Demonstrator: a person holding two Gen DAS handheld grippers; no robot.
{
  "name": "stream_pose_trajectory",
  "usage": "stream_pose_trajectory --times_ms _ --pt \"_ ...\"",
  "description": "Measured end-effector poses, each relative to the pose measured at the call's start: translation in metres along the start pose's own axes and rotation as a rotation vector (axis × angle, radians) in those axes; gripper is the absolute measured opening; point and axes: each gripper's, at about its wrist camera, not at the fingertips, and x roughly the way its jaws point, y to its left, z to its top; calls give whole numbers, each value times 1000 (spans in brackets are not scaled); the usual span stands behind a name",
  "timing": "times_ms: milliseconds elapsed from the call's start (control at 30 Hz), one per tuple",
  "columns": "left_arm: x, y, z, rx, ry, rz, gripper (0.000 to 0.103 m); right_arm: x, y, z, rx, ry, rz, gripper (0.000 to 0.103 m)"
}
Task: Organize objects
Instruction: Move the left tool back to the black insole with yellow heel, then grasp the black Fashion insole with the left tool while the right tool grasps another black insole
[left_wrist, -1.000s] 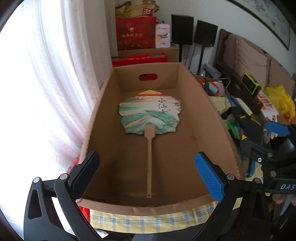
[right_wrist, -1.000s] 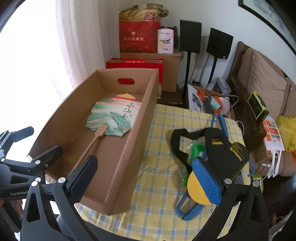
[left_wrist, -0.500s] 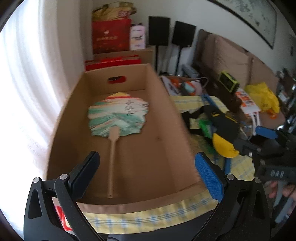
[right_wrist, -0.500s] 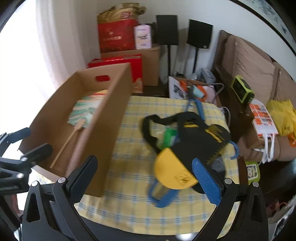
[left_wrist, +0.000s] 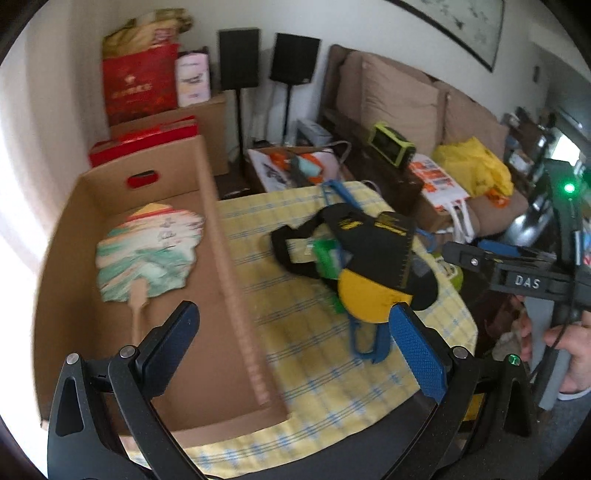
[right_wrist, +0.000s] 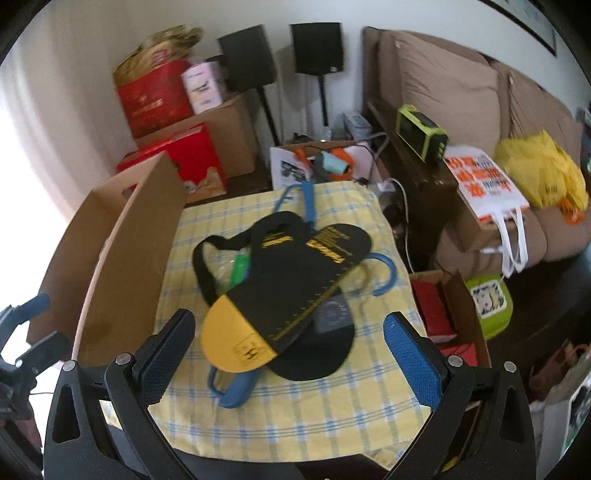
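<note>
A: Where's the fan (left_wrist: 147, 251)?
B: Flat on the floor of the cardboard box (left_wrist: 236, 280), handle toward the camera. It's a painted paper fan, scalloped edge, green and cream waves, slim wooden handle. A second ago the left view looked straight down into the box; now it has swung right and the box fills only the left side.

A: And the pile on the cloth (right_wrist: 280, 413)?
B: Black-and-yellow insoles (right_wrist: 291, 291) with printed size marks, stacked over blue plastic hangers (right_wrist: 236, 387) and something green in clear wrap, all on yellow checked fabric beside the box. The right view has moved in over them; earlier they sat off to its right.

A: Grippers?
B: Left gripper (left_wrist: 295, 350) has its fingers spread wide, holding nothing, above the box's near wall. Right gripper (right_wrist: 288, 358) is likewise spread, empty, its textured blue pads (right_wrist: 413, 362) flanking the insoles' yellow toe without touching
</note>
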Motion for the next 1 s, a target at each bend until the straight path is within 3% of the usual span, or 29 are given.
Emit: stream_pose_trajectory --times_ms 200,467,1000 --pt "20 -32 15 38 31 -49 103 4 -32 4 87 18 19 95" --pt "69 -69 33 102 110 -52 103 11 -61 4 165 36 30 93" --pt "154 -97 41 133 238 -53 103 19 -100 -3 221 54 15 93"
